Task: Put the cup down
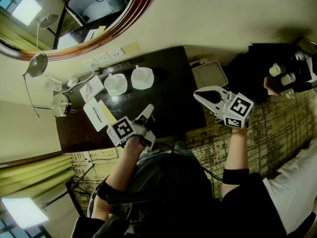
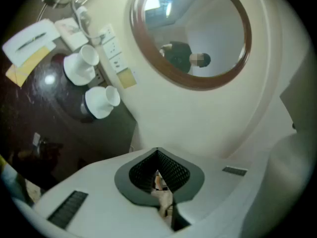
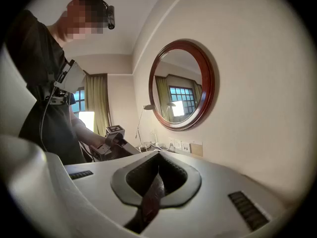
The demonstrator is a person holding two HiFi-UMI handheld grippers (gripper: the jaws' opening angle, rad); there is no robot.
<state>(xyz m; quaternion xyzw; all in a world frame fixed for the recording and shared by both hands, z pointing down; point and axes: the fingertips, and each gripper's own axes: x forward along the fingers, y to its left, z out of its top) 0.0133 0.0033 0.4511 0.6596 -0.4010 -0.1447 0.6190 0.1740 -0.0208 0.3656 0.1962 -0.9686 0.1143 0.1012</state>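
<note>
A white cup [image 1: 142, 78] stands upright on its saucer beside a second cup [image 1: 115, 83] at the dark desk's [image 1: 171, 103] wall edge, below a round mirror [image 1: 74, 14]. Bare desktop stretches from them to the front edge, where the left gripper [image 1: 148, 111] hovers, jaws pressed together, empty. The right gripper [image 1: 199, 96], jaws likewise together and empty, hangs beyond the desk's right edge over patterned carpet [image 1: 277, 128].

Glossy dark desk [image 1: 171, 108], glazed cups [image 1: 142, 78] (wood-rimmed mirror [image 1: 74, 14])

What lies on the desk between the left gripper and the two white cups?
Nothing: the head view shows only bare dark desk between the left gripper and the left cup and right cup.
</note>
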